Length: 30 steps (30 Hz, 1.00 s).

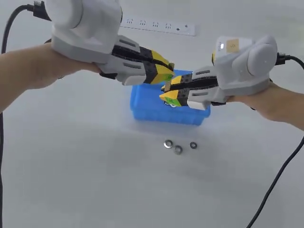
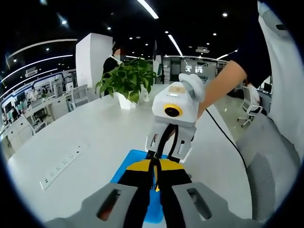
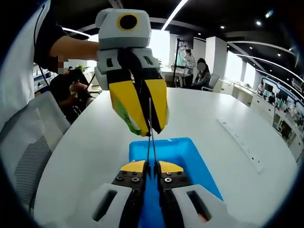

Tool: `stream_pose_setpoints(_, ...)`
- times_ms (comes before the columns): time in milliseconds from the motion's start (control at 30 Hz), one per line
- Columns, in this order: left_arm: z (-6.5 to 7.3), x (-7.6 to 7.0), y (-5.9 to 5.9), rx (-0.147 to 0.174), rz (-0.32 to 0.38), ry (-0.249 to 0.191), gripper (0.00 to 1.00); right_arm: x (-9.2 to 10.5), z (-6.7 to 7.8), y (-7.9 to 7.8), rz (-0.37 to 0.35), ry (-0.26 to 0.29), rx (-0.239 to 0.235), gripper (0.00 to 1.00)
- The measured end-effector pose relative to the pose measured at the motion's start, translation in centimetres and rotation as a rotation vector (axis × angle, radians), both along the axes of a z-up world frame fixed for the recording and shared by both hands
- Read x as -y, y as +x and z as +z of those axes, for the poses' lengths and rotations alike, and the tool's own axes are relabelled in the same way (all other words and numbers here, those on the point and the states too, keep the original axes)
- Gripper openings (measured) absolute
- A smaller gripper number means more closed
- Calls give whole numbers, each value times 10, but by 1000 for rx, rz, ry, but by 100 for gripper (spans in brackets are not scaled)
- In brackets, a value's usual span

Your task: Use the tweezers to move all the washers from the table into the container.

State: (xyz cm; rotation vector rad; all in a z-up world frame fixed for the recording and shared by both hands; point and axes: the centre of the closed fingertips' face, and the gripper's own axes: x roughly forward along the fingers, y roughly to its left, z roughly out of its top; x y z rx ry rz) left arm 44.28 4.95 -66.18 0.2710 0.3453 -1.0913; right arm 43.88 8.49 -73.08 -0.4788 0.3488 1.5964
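Three small metal washers [image 1: 178, 149] lie together on the white table [image 1: 85, 180], just in front of the blue container [image 1: 142, 111]. Both grippers meet tip to tip above the container. My left gripper [image 1: 167, 72] comes in from the upper left, my right gripper [image 1: 166, 96] from the right. In the right gripper view the thin metal tweezers [image 3: 150, 137] run from the left gripper's shut yellow jaws down into my right gripper [image 3: 151, 167], whose jaws also close on them. The left gripper [image 2: 155, 167] is shut, with the container [image 2: 124, 167] below it.
A white power strip [image 1: 156, 24] lies on the far side of the table. Black cables trail from both grippers, one along the right edge [image 1: 280, 175]. A potted plant [image 2: 128, 80] stands further back on the table, and an office chair [image 3: 28, 142] sits beside it.
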Motion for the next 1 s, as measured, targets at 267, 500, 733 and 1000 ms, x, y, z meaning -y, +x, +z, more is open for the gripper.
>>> stream_pose_setpoints(267, 3, 1, 0, 58, -26, 37, 5, -1, 5, -2, 9, 0, 3, 11)
stream_pose_setpoints(500, 7, 0, 1, 56, -38, 34, 5, 0, 11, -3, -3, 6, 7, 13)
stream_pose_setpoints(733, 12, -1, -1, 73, -41, 39, 5, 0, 14, -6, -8, 5, 13, 20)
stream_pose_setpoints(1000, 20, -5, -4, 86, -41, 39, 5, 15, 19, -8, -46, -1, 11, 29)
